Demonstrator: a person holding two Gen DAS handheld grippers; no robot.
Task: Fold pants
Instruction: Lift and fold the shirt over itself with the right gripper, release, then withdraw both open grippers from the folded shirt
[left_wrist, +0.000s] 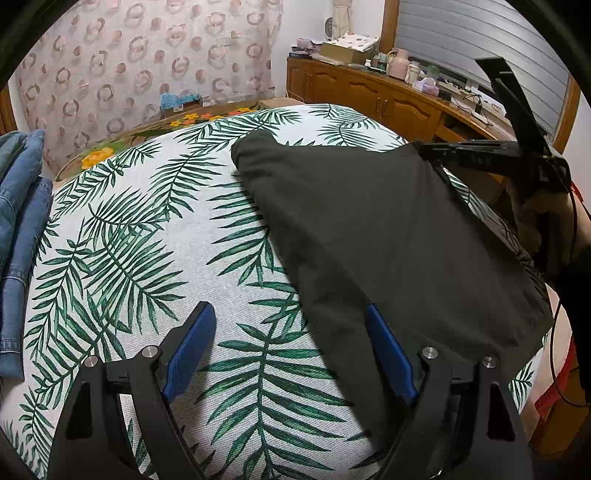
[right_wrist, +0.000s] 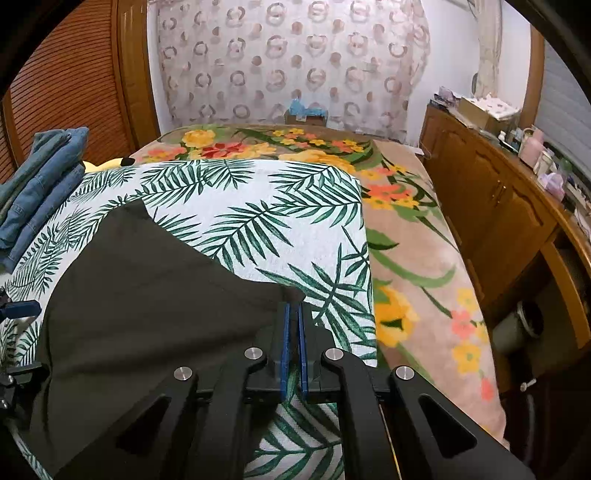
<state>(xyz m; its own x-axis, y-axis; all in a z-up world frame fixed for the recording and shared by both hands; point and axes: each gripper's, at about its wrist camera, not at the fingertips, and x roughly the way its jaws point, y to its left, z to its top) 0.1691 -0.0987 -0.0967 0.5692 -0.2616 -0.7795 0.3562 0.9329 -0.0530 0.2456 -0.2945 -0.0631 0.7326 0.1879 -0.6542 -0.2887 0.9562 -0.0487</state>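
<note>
Black pants (right_wrist: 147, 280) corner pinched in right gripper (right_wrist: 293, 314) — left gripper (left_wrist: 288, 332) wide, alongside

My left gripper (left_wrist: 286, 343) hangs over the leaf-print cloth (left_wrist: 147, 240), its jaws standing wide, blue pads (left_wrist: 190, 350) facing each other. The left pad is over bare cloth; the right one sits at the near edge of the black pants (left_wrist: 388, 236), which lie spread across the cloth toward the right. At their far right corner my right gripper (left_wrist: 428, 147) has its jaws closed on the fabric, my hand (left_wrist: 535, 218) behind it. Folded jeans (left_wrist: 22, 206) are stacked at the left edge. Beyond stand a patterned curtain (left_wrist: 147, 62) and a cluttered wooden cabinet (left_wrist: 369, 92).
</note>
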